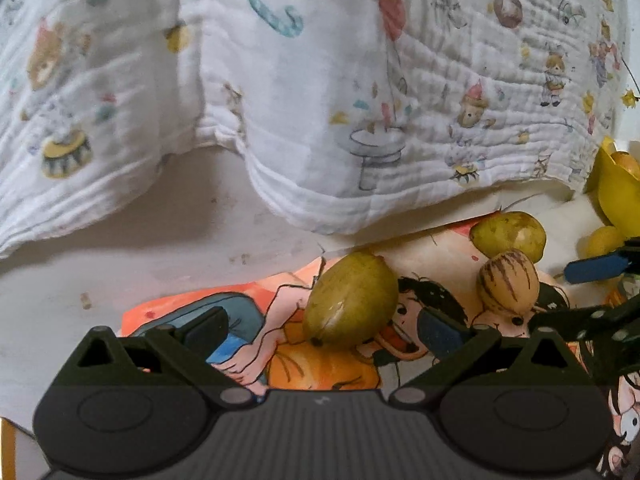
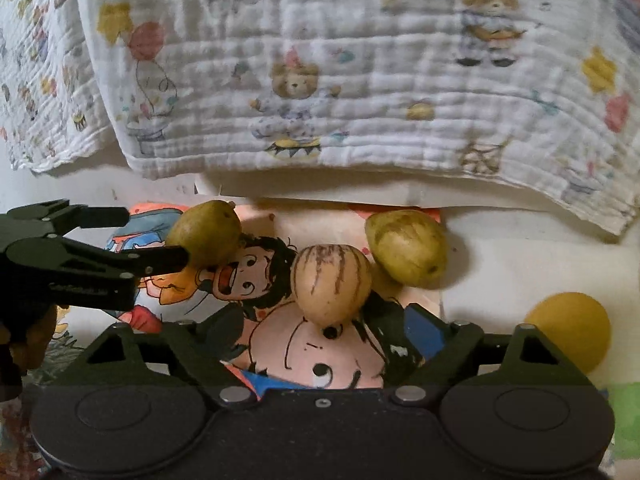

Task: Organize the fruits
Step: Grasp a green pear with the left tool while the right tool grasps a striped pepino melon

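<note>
Between the wide-open left claw (image 1: 320, 330) sits a green pear (image 1: 350, 300), ungripped. Beside it, the right claw (image 2: 320, 334) gapes around a striped melon (image 2: 331, 283); both likely need closing next.

Home (kids' bear-print blanket (image 2: 320, 80))

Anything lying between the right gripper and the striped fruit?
Nothing solid. In the right wrist view the striped fruit sits just ahead of the open right gripper, with only the cartoon-printed sheet beneath that short stretch.
</note>
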A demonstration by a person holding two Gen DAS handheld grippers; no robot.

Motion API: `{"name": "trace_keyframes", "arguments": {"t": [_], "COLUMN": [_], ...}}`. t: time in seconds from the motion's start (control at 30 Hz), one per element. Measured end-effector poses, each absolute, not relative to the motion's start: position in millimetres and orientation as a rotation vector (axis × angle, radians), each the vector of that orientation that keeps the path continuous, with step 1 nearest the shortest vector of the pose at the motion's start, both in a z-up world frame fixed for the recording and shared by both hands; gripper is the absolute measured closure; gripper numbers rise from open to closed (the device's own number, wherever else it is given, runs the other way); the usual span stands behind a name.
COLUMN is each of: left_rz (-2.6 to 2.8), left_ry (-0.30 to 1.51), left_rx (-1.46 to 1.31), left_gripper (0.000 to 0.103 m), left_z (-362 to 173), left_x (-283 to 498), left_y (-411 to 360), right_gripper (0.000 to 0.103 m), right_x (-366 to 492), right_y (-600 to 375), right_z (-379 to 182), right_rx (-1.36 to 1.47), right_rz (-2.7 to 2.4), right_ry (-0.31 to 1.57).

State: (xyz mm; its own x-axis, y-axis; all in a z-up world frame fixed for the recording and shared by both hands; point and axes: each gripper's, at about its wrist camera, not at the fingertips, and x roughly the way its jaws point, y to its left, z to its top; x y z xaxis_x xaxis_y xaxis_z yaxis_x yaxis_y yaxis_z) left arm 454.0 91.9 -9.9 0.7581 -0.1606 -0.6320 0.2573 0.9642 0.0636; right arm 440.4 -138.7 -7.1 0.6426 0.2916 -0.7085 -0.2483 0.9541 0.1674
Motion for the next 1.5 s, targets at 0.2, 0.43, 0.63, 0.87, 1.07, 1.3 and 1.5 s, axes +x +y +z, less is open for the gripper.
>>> {"name": "trace_keyframes", "arguments": {"t": [0.2,0.43,0.63,0.87,1.07,1.3,1.5], "left_rz": [-0.233,-0.256,-0.289,-0.293,-0.301,-0.329,-0.316], "left_ry": [0.665,0.672,0.688,0.700,0.720,0.736,0.746], "left_rx": [0.141,0.104,0.087,0.066,0.084,0.060,0.059], "left_gripper": [0.002,0.007,0.011,0.018,0.028,0.042,0.042], "left_z": [-15,-19,-26,-30,-36,-40,-39], "left_x": [468,481,488,496,504,508,503], "left_y": [92,98,97,90,81,76,71], "right_gripper": [0.023,0.030,0.036,0.048,0.048,0.048,0.049], "right_x": [454,465,473,480,480,483,479], "right_y": [-126,-115,-111,-108,-111,-111,-111], "right_z": [-14,-19,-24,-32,-34,-35,-34], "right_rx": [0.009,-0.067,-0.084,-0.090,-0.087,-0.085,-0.075], "right_rz": [0.306,0.302,0.281,0.253,0.255,0.248,0.257], "right_ry": [0.817,0.808,0.813,0.826,0.824,0.815,0.805]}}
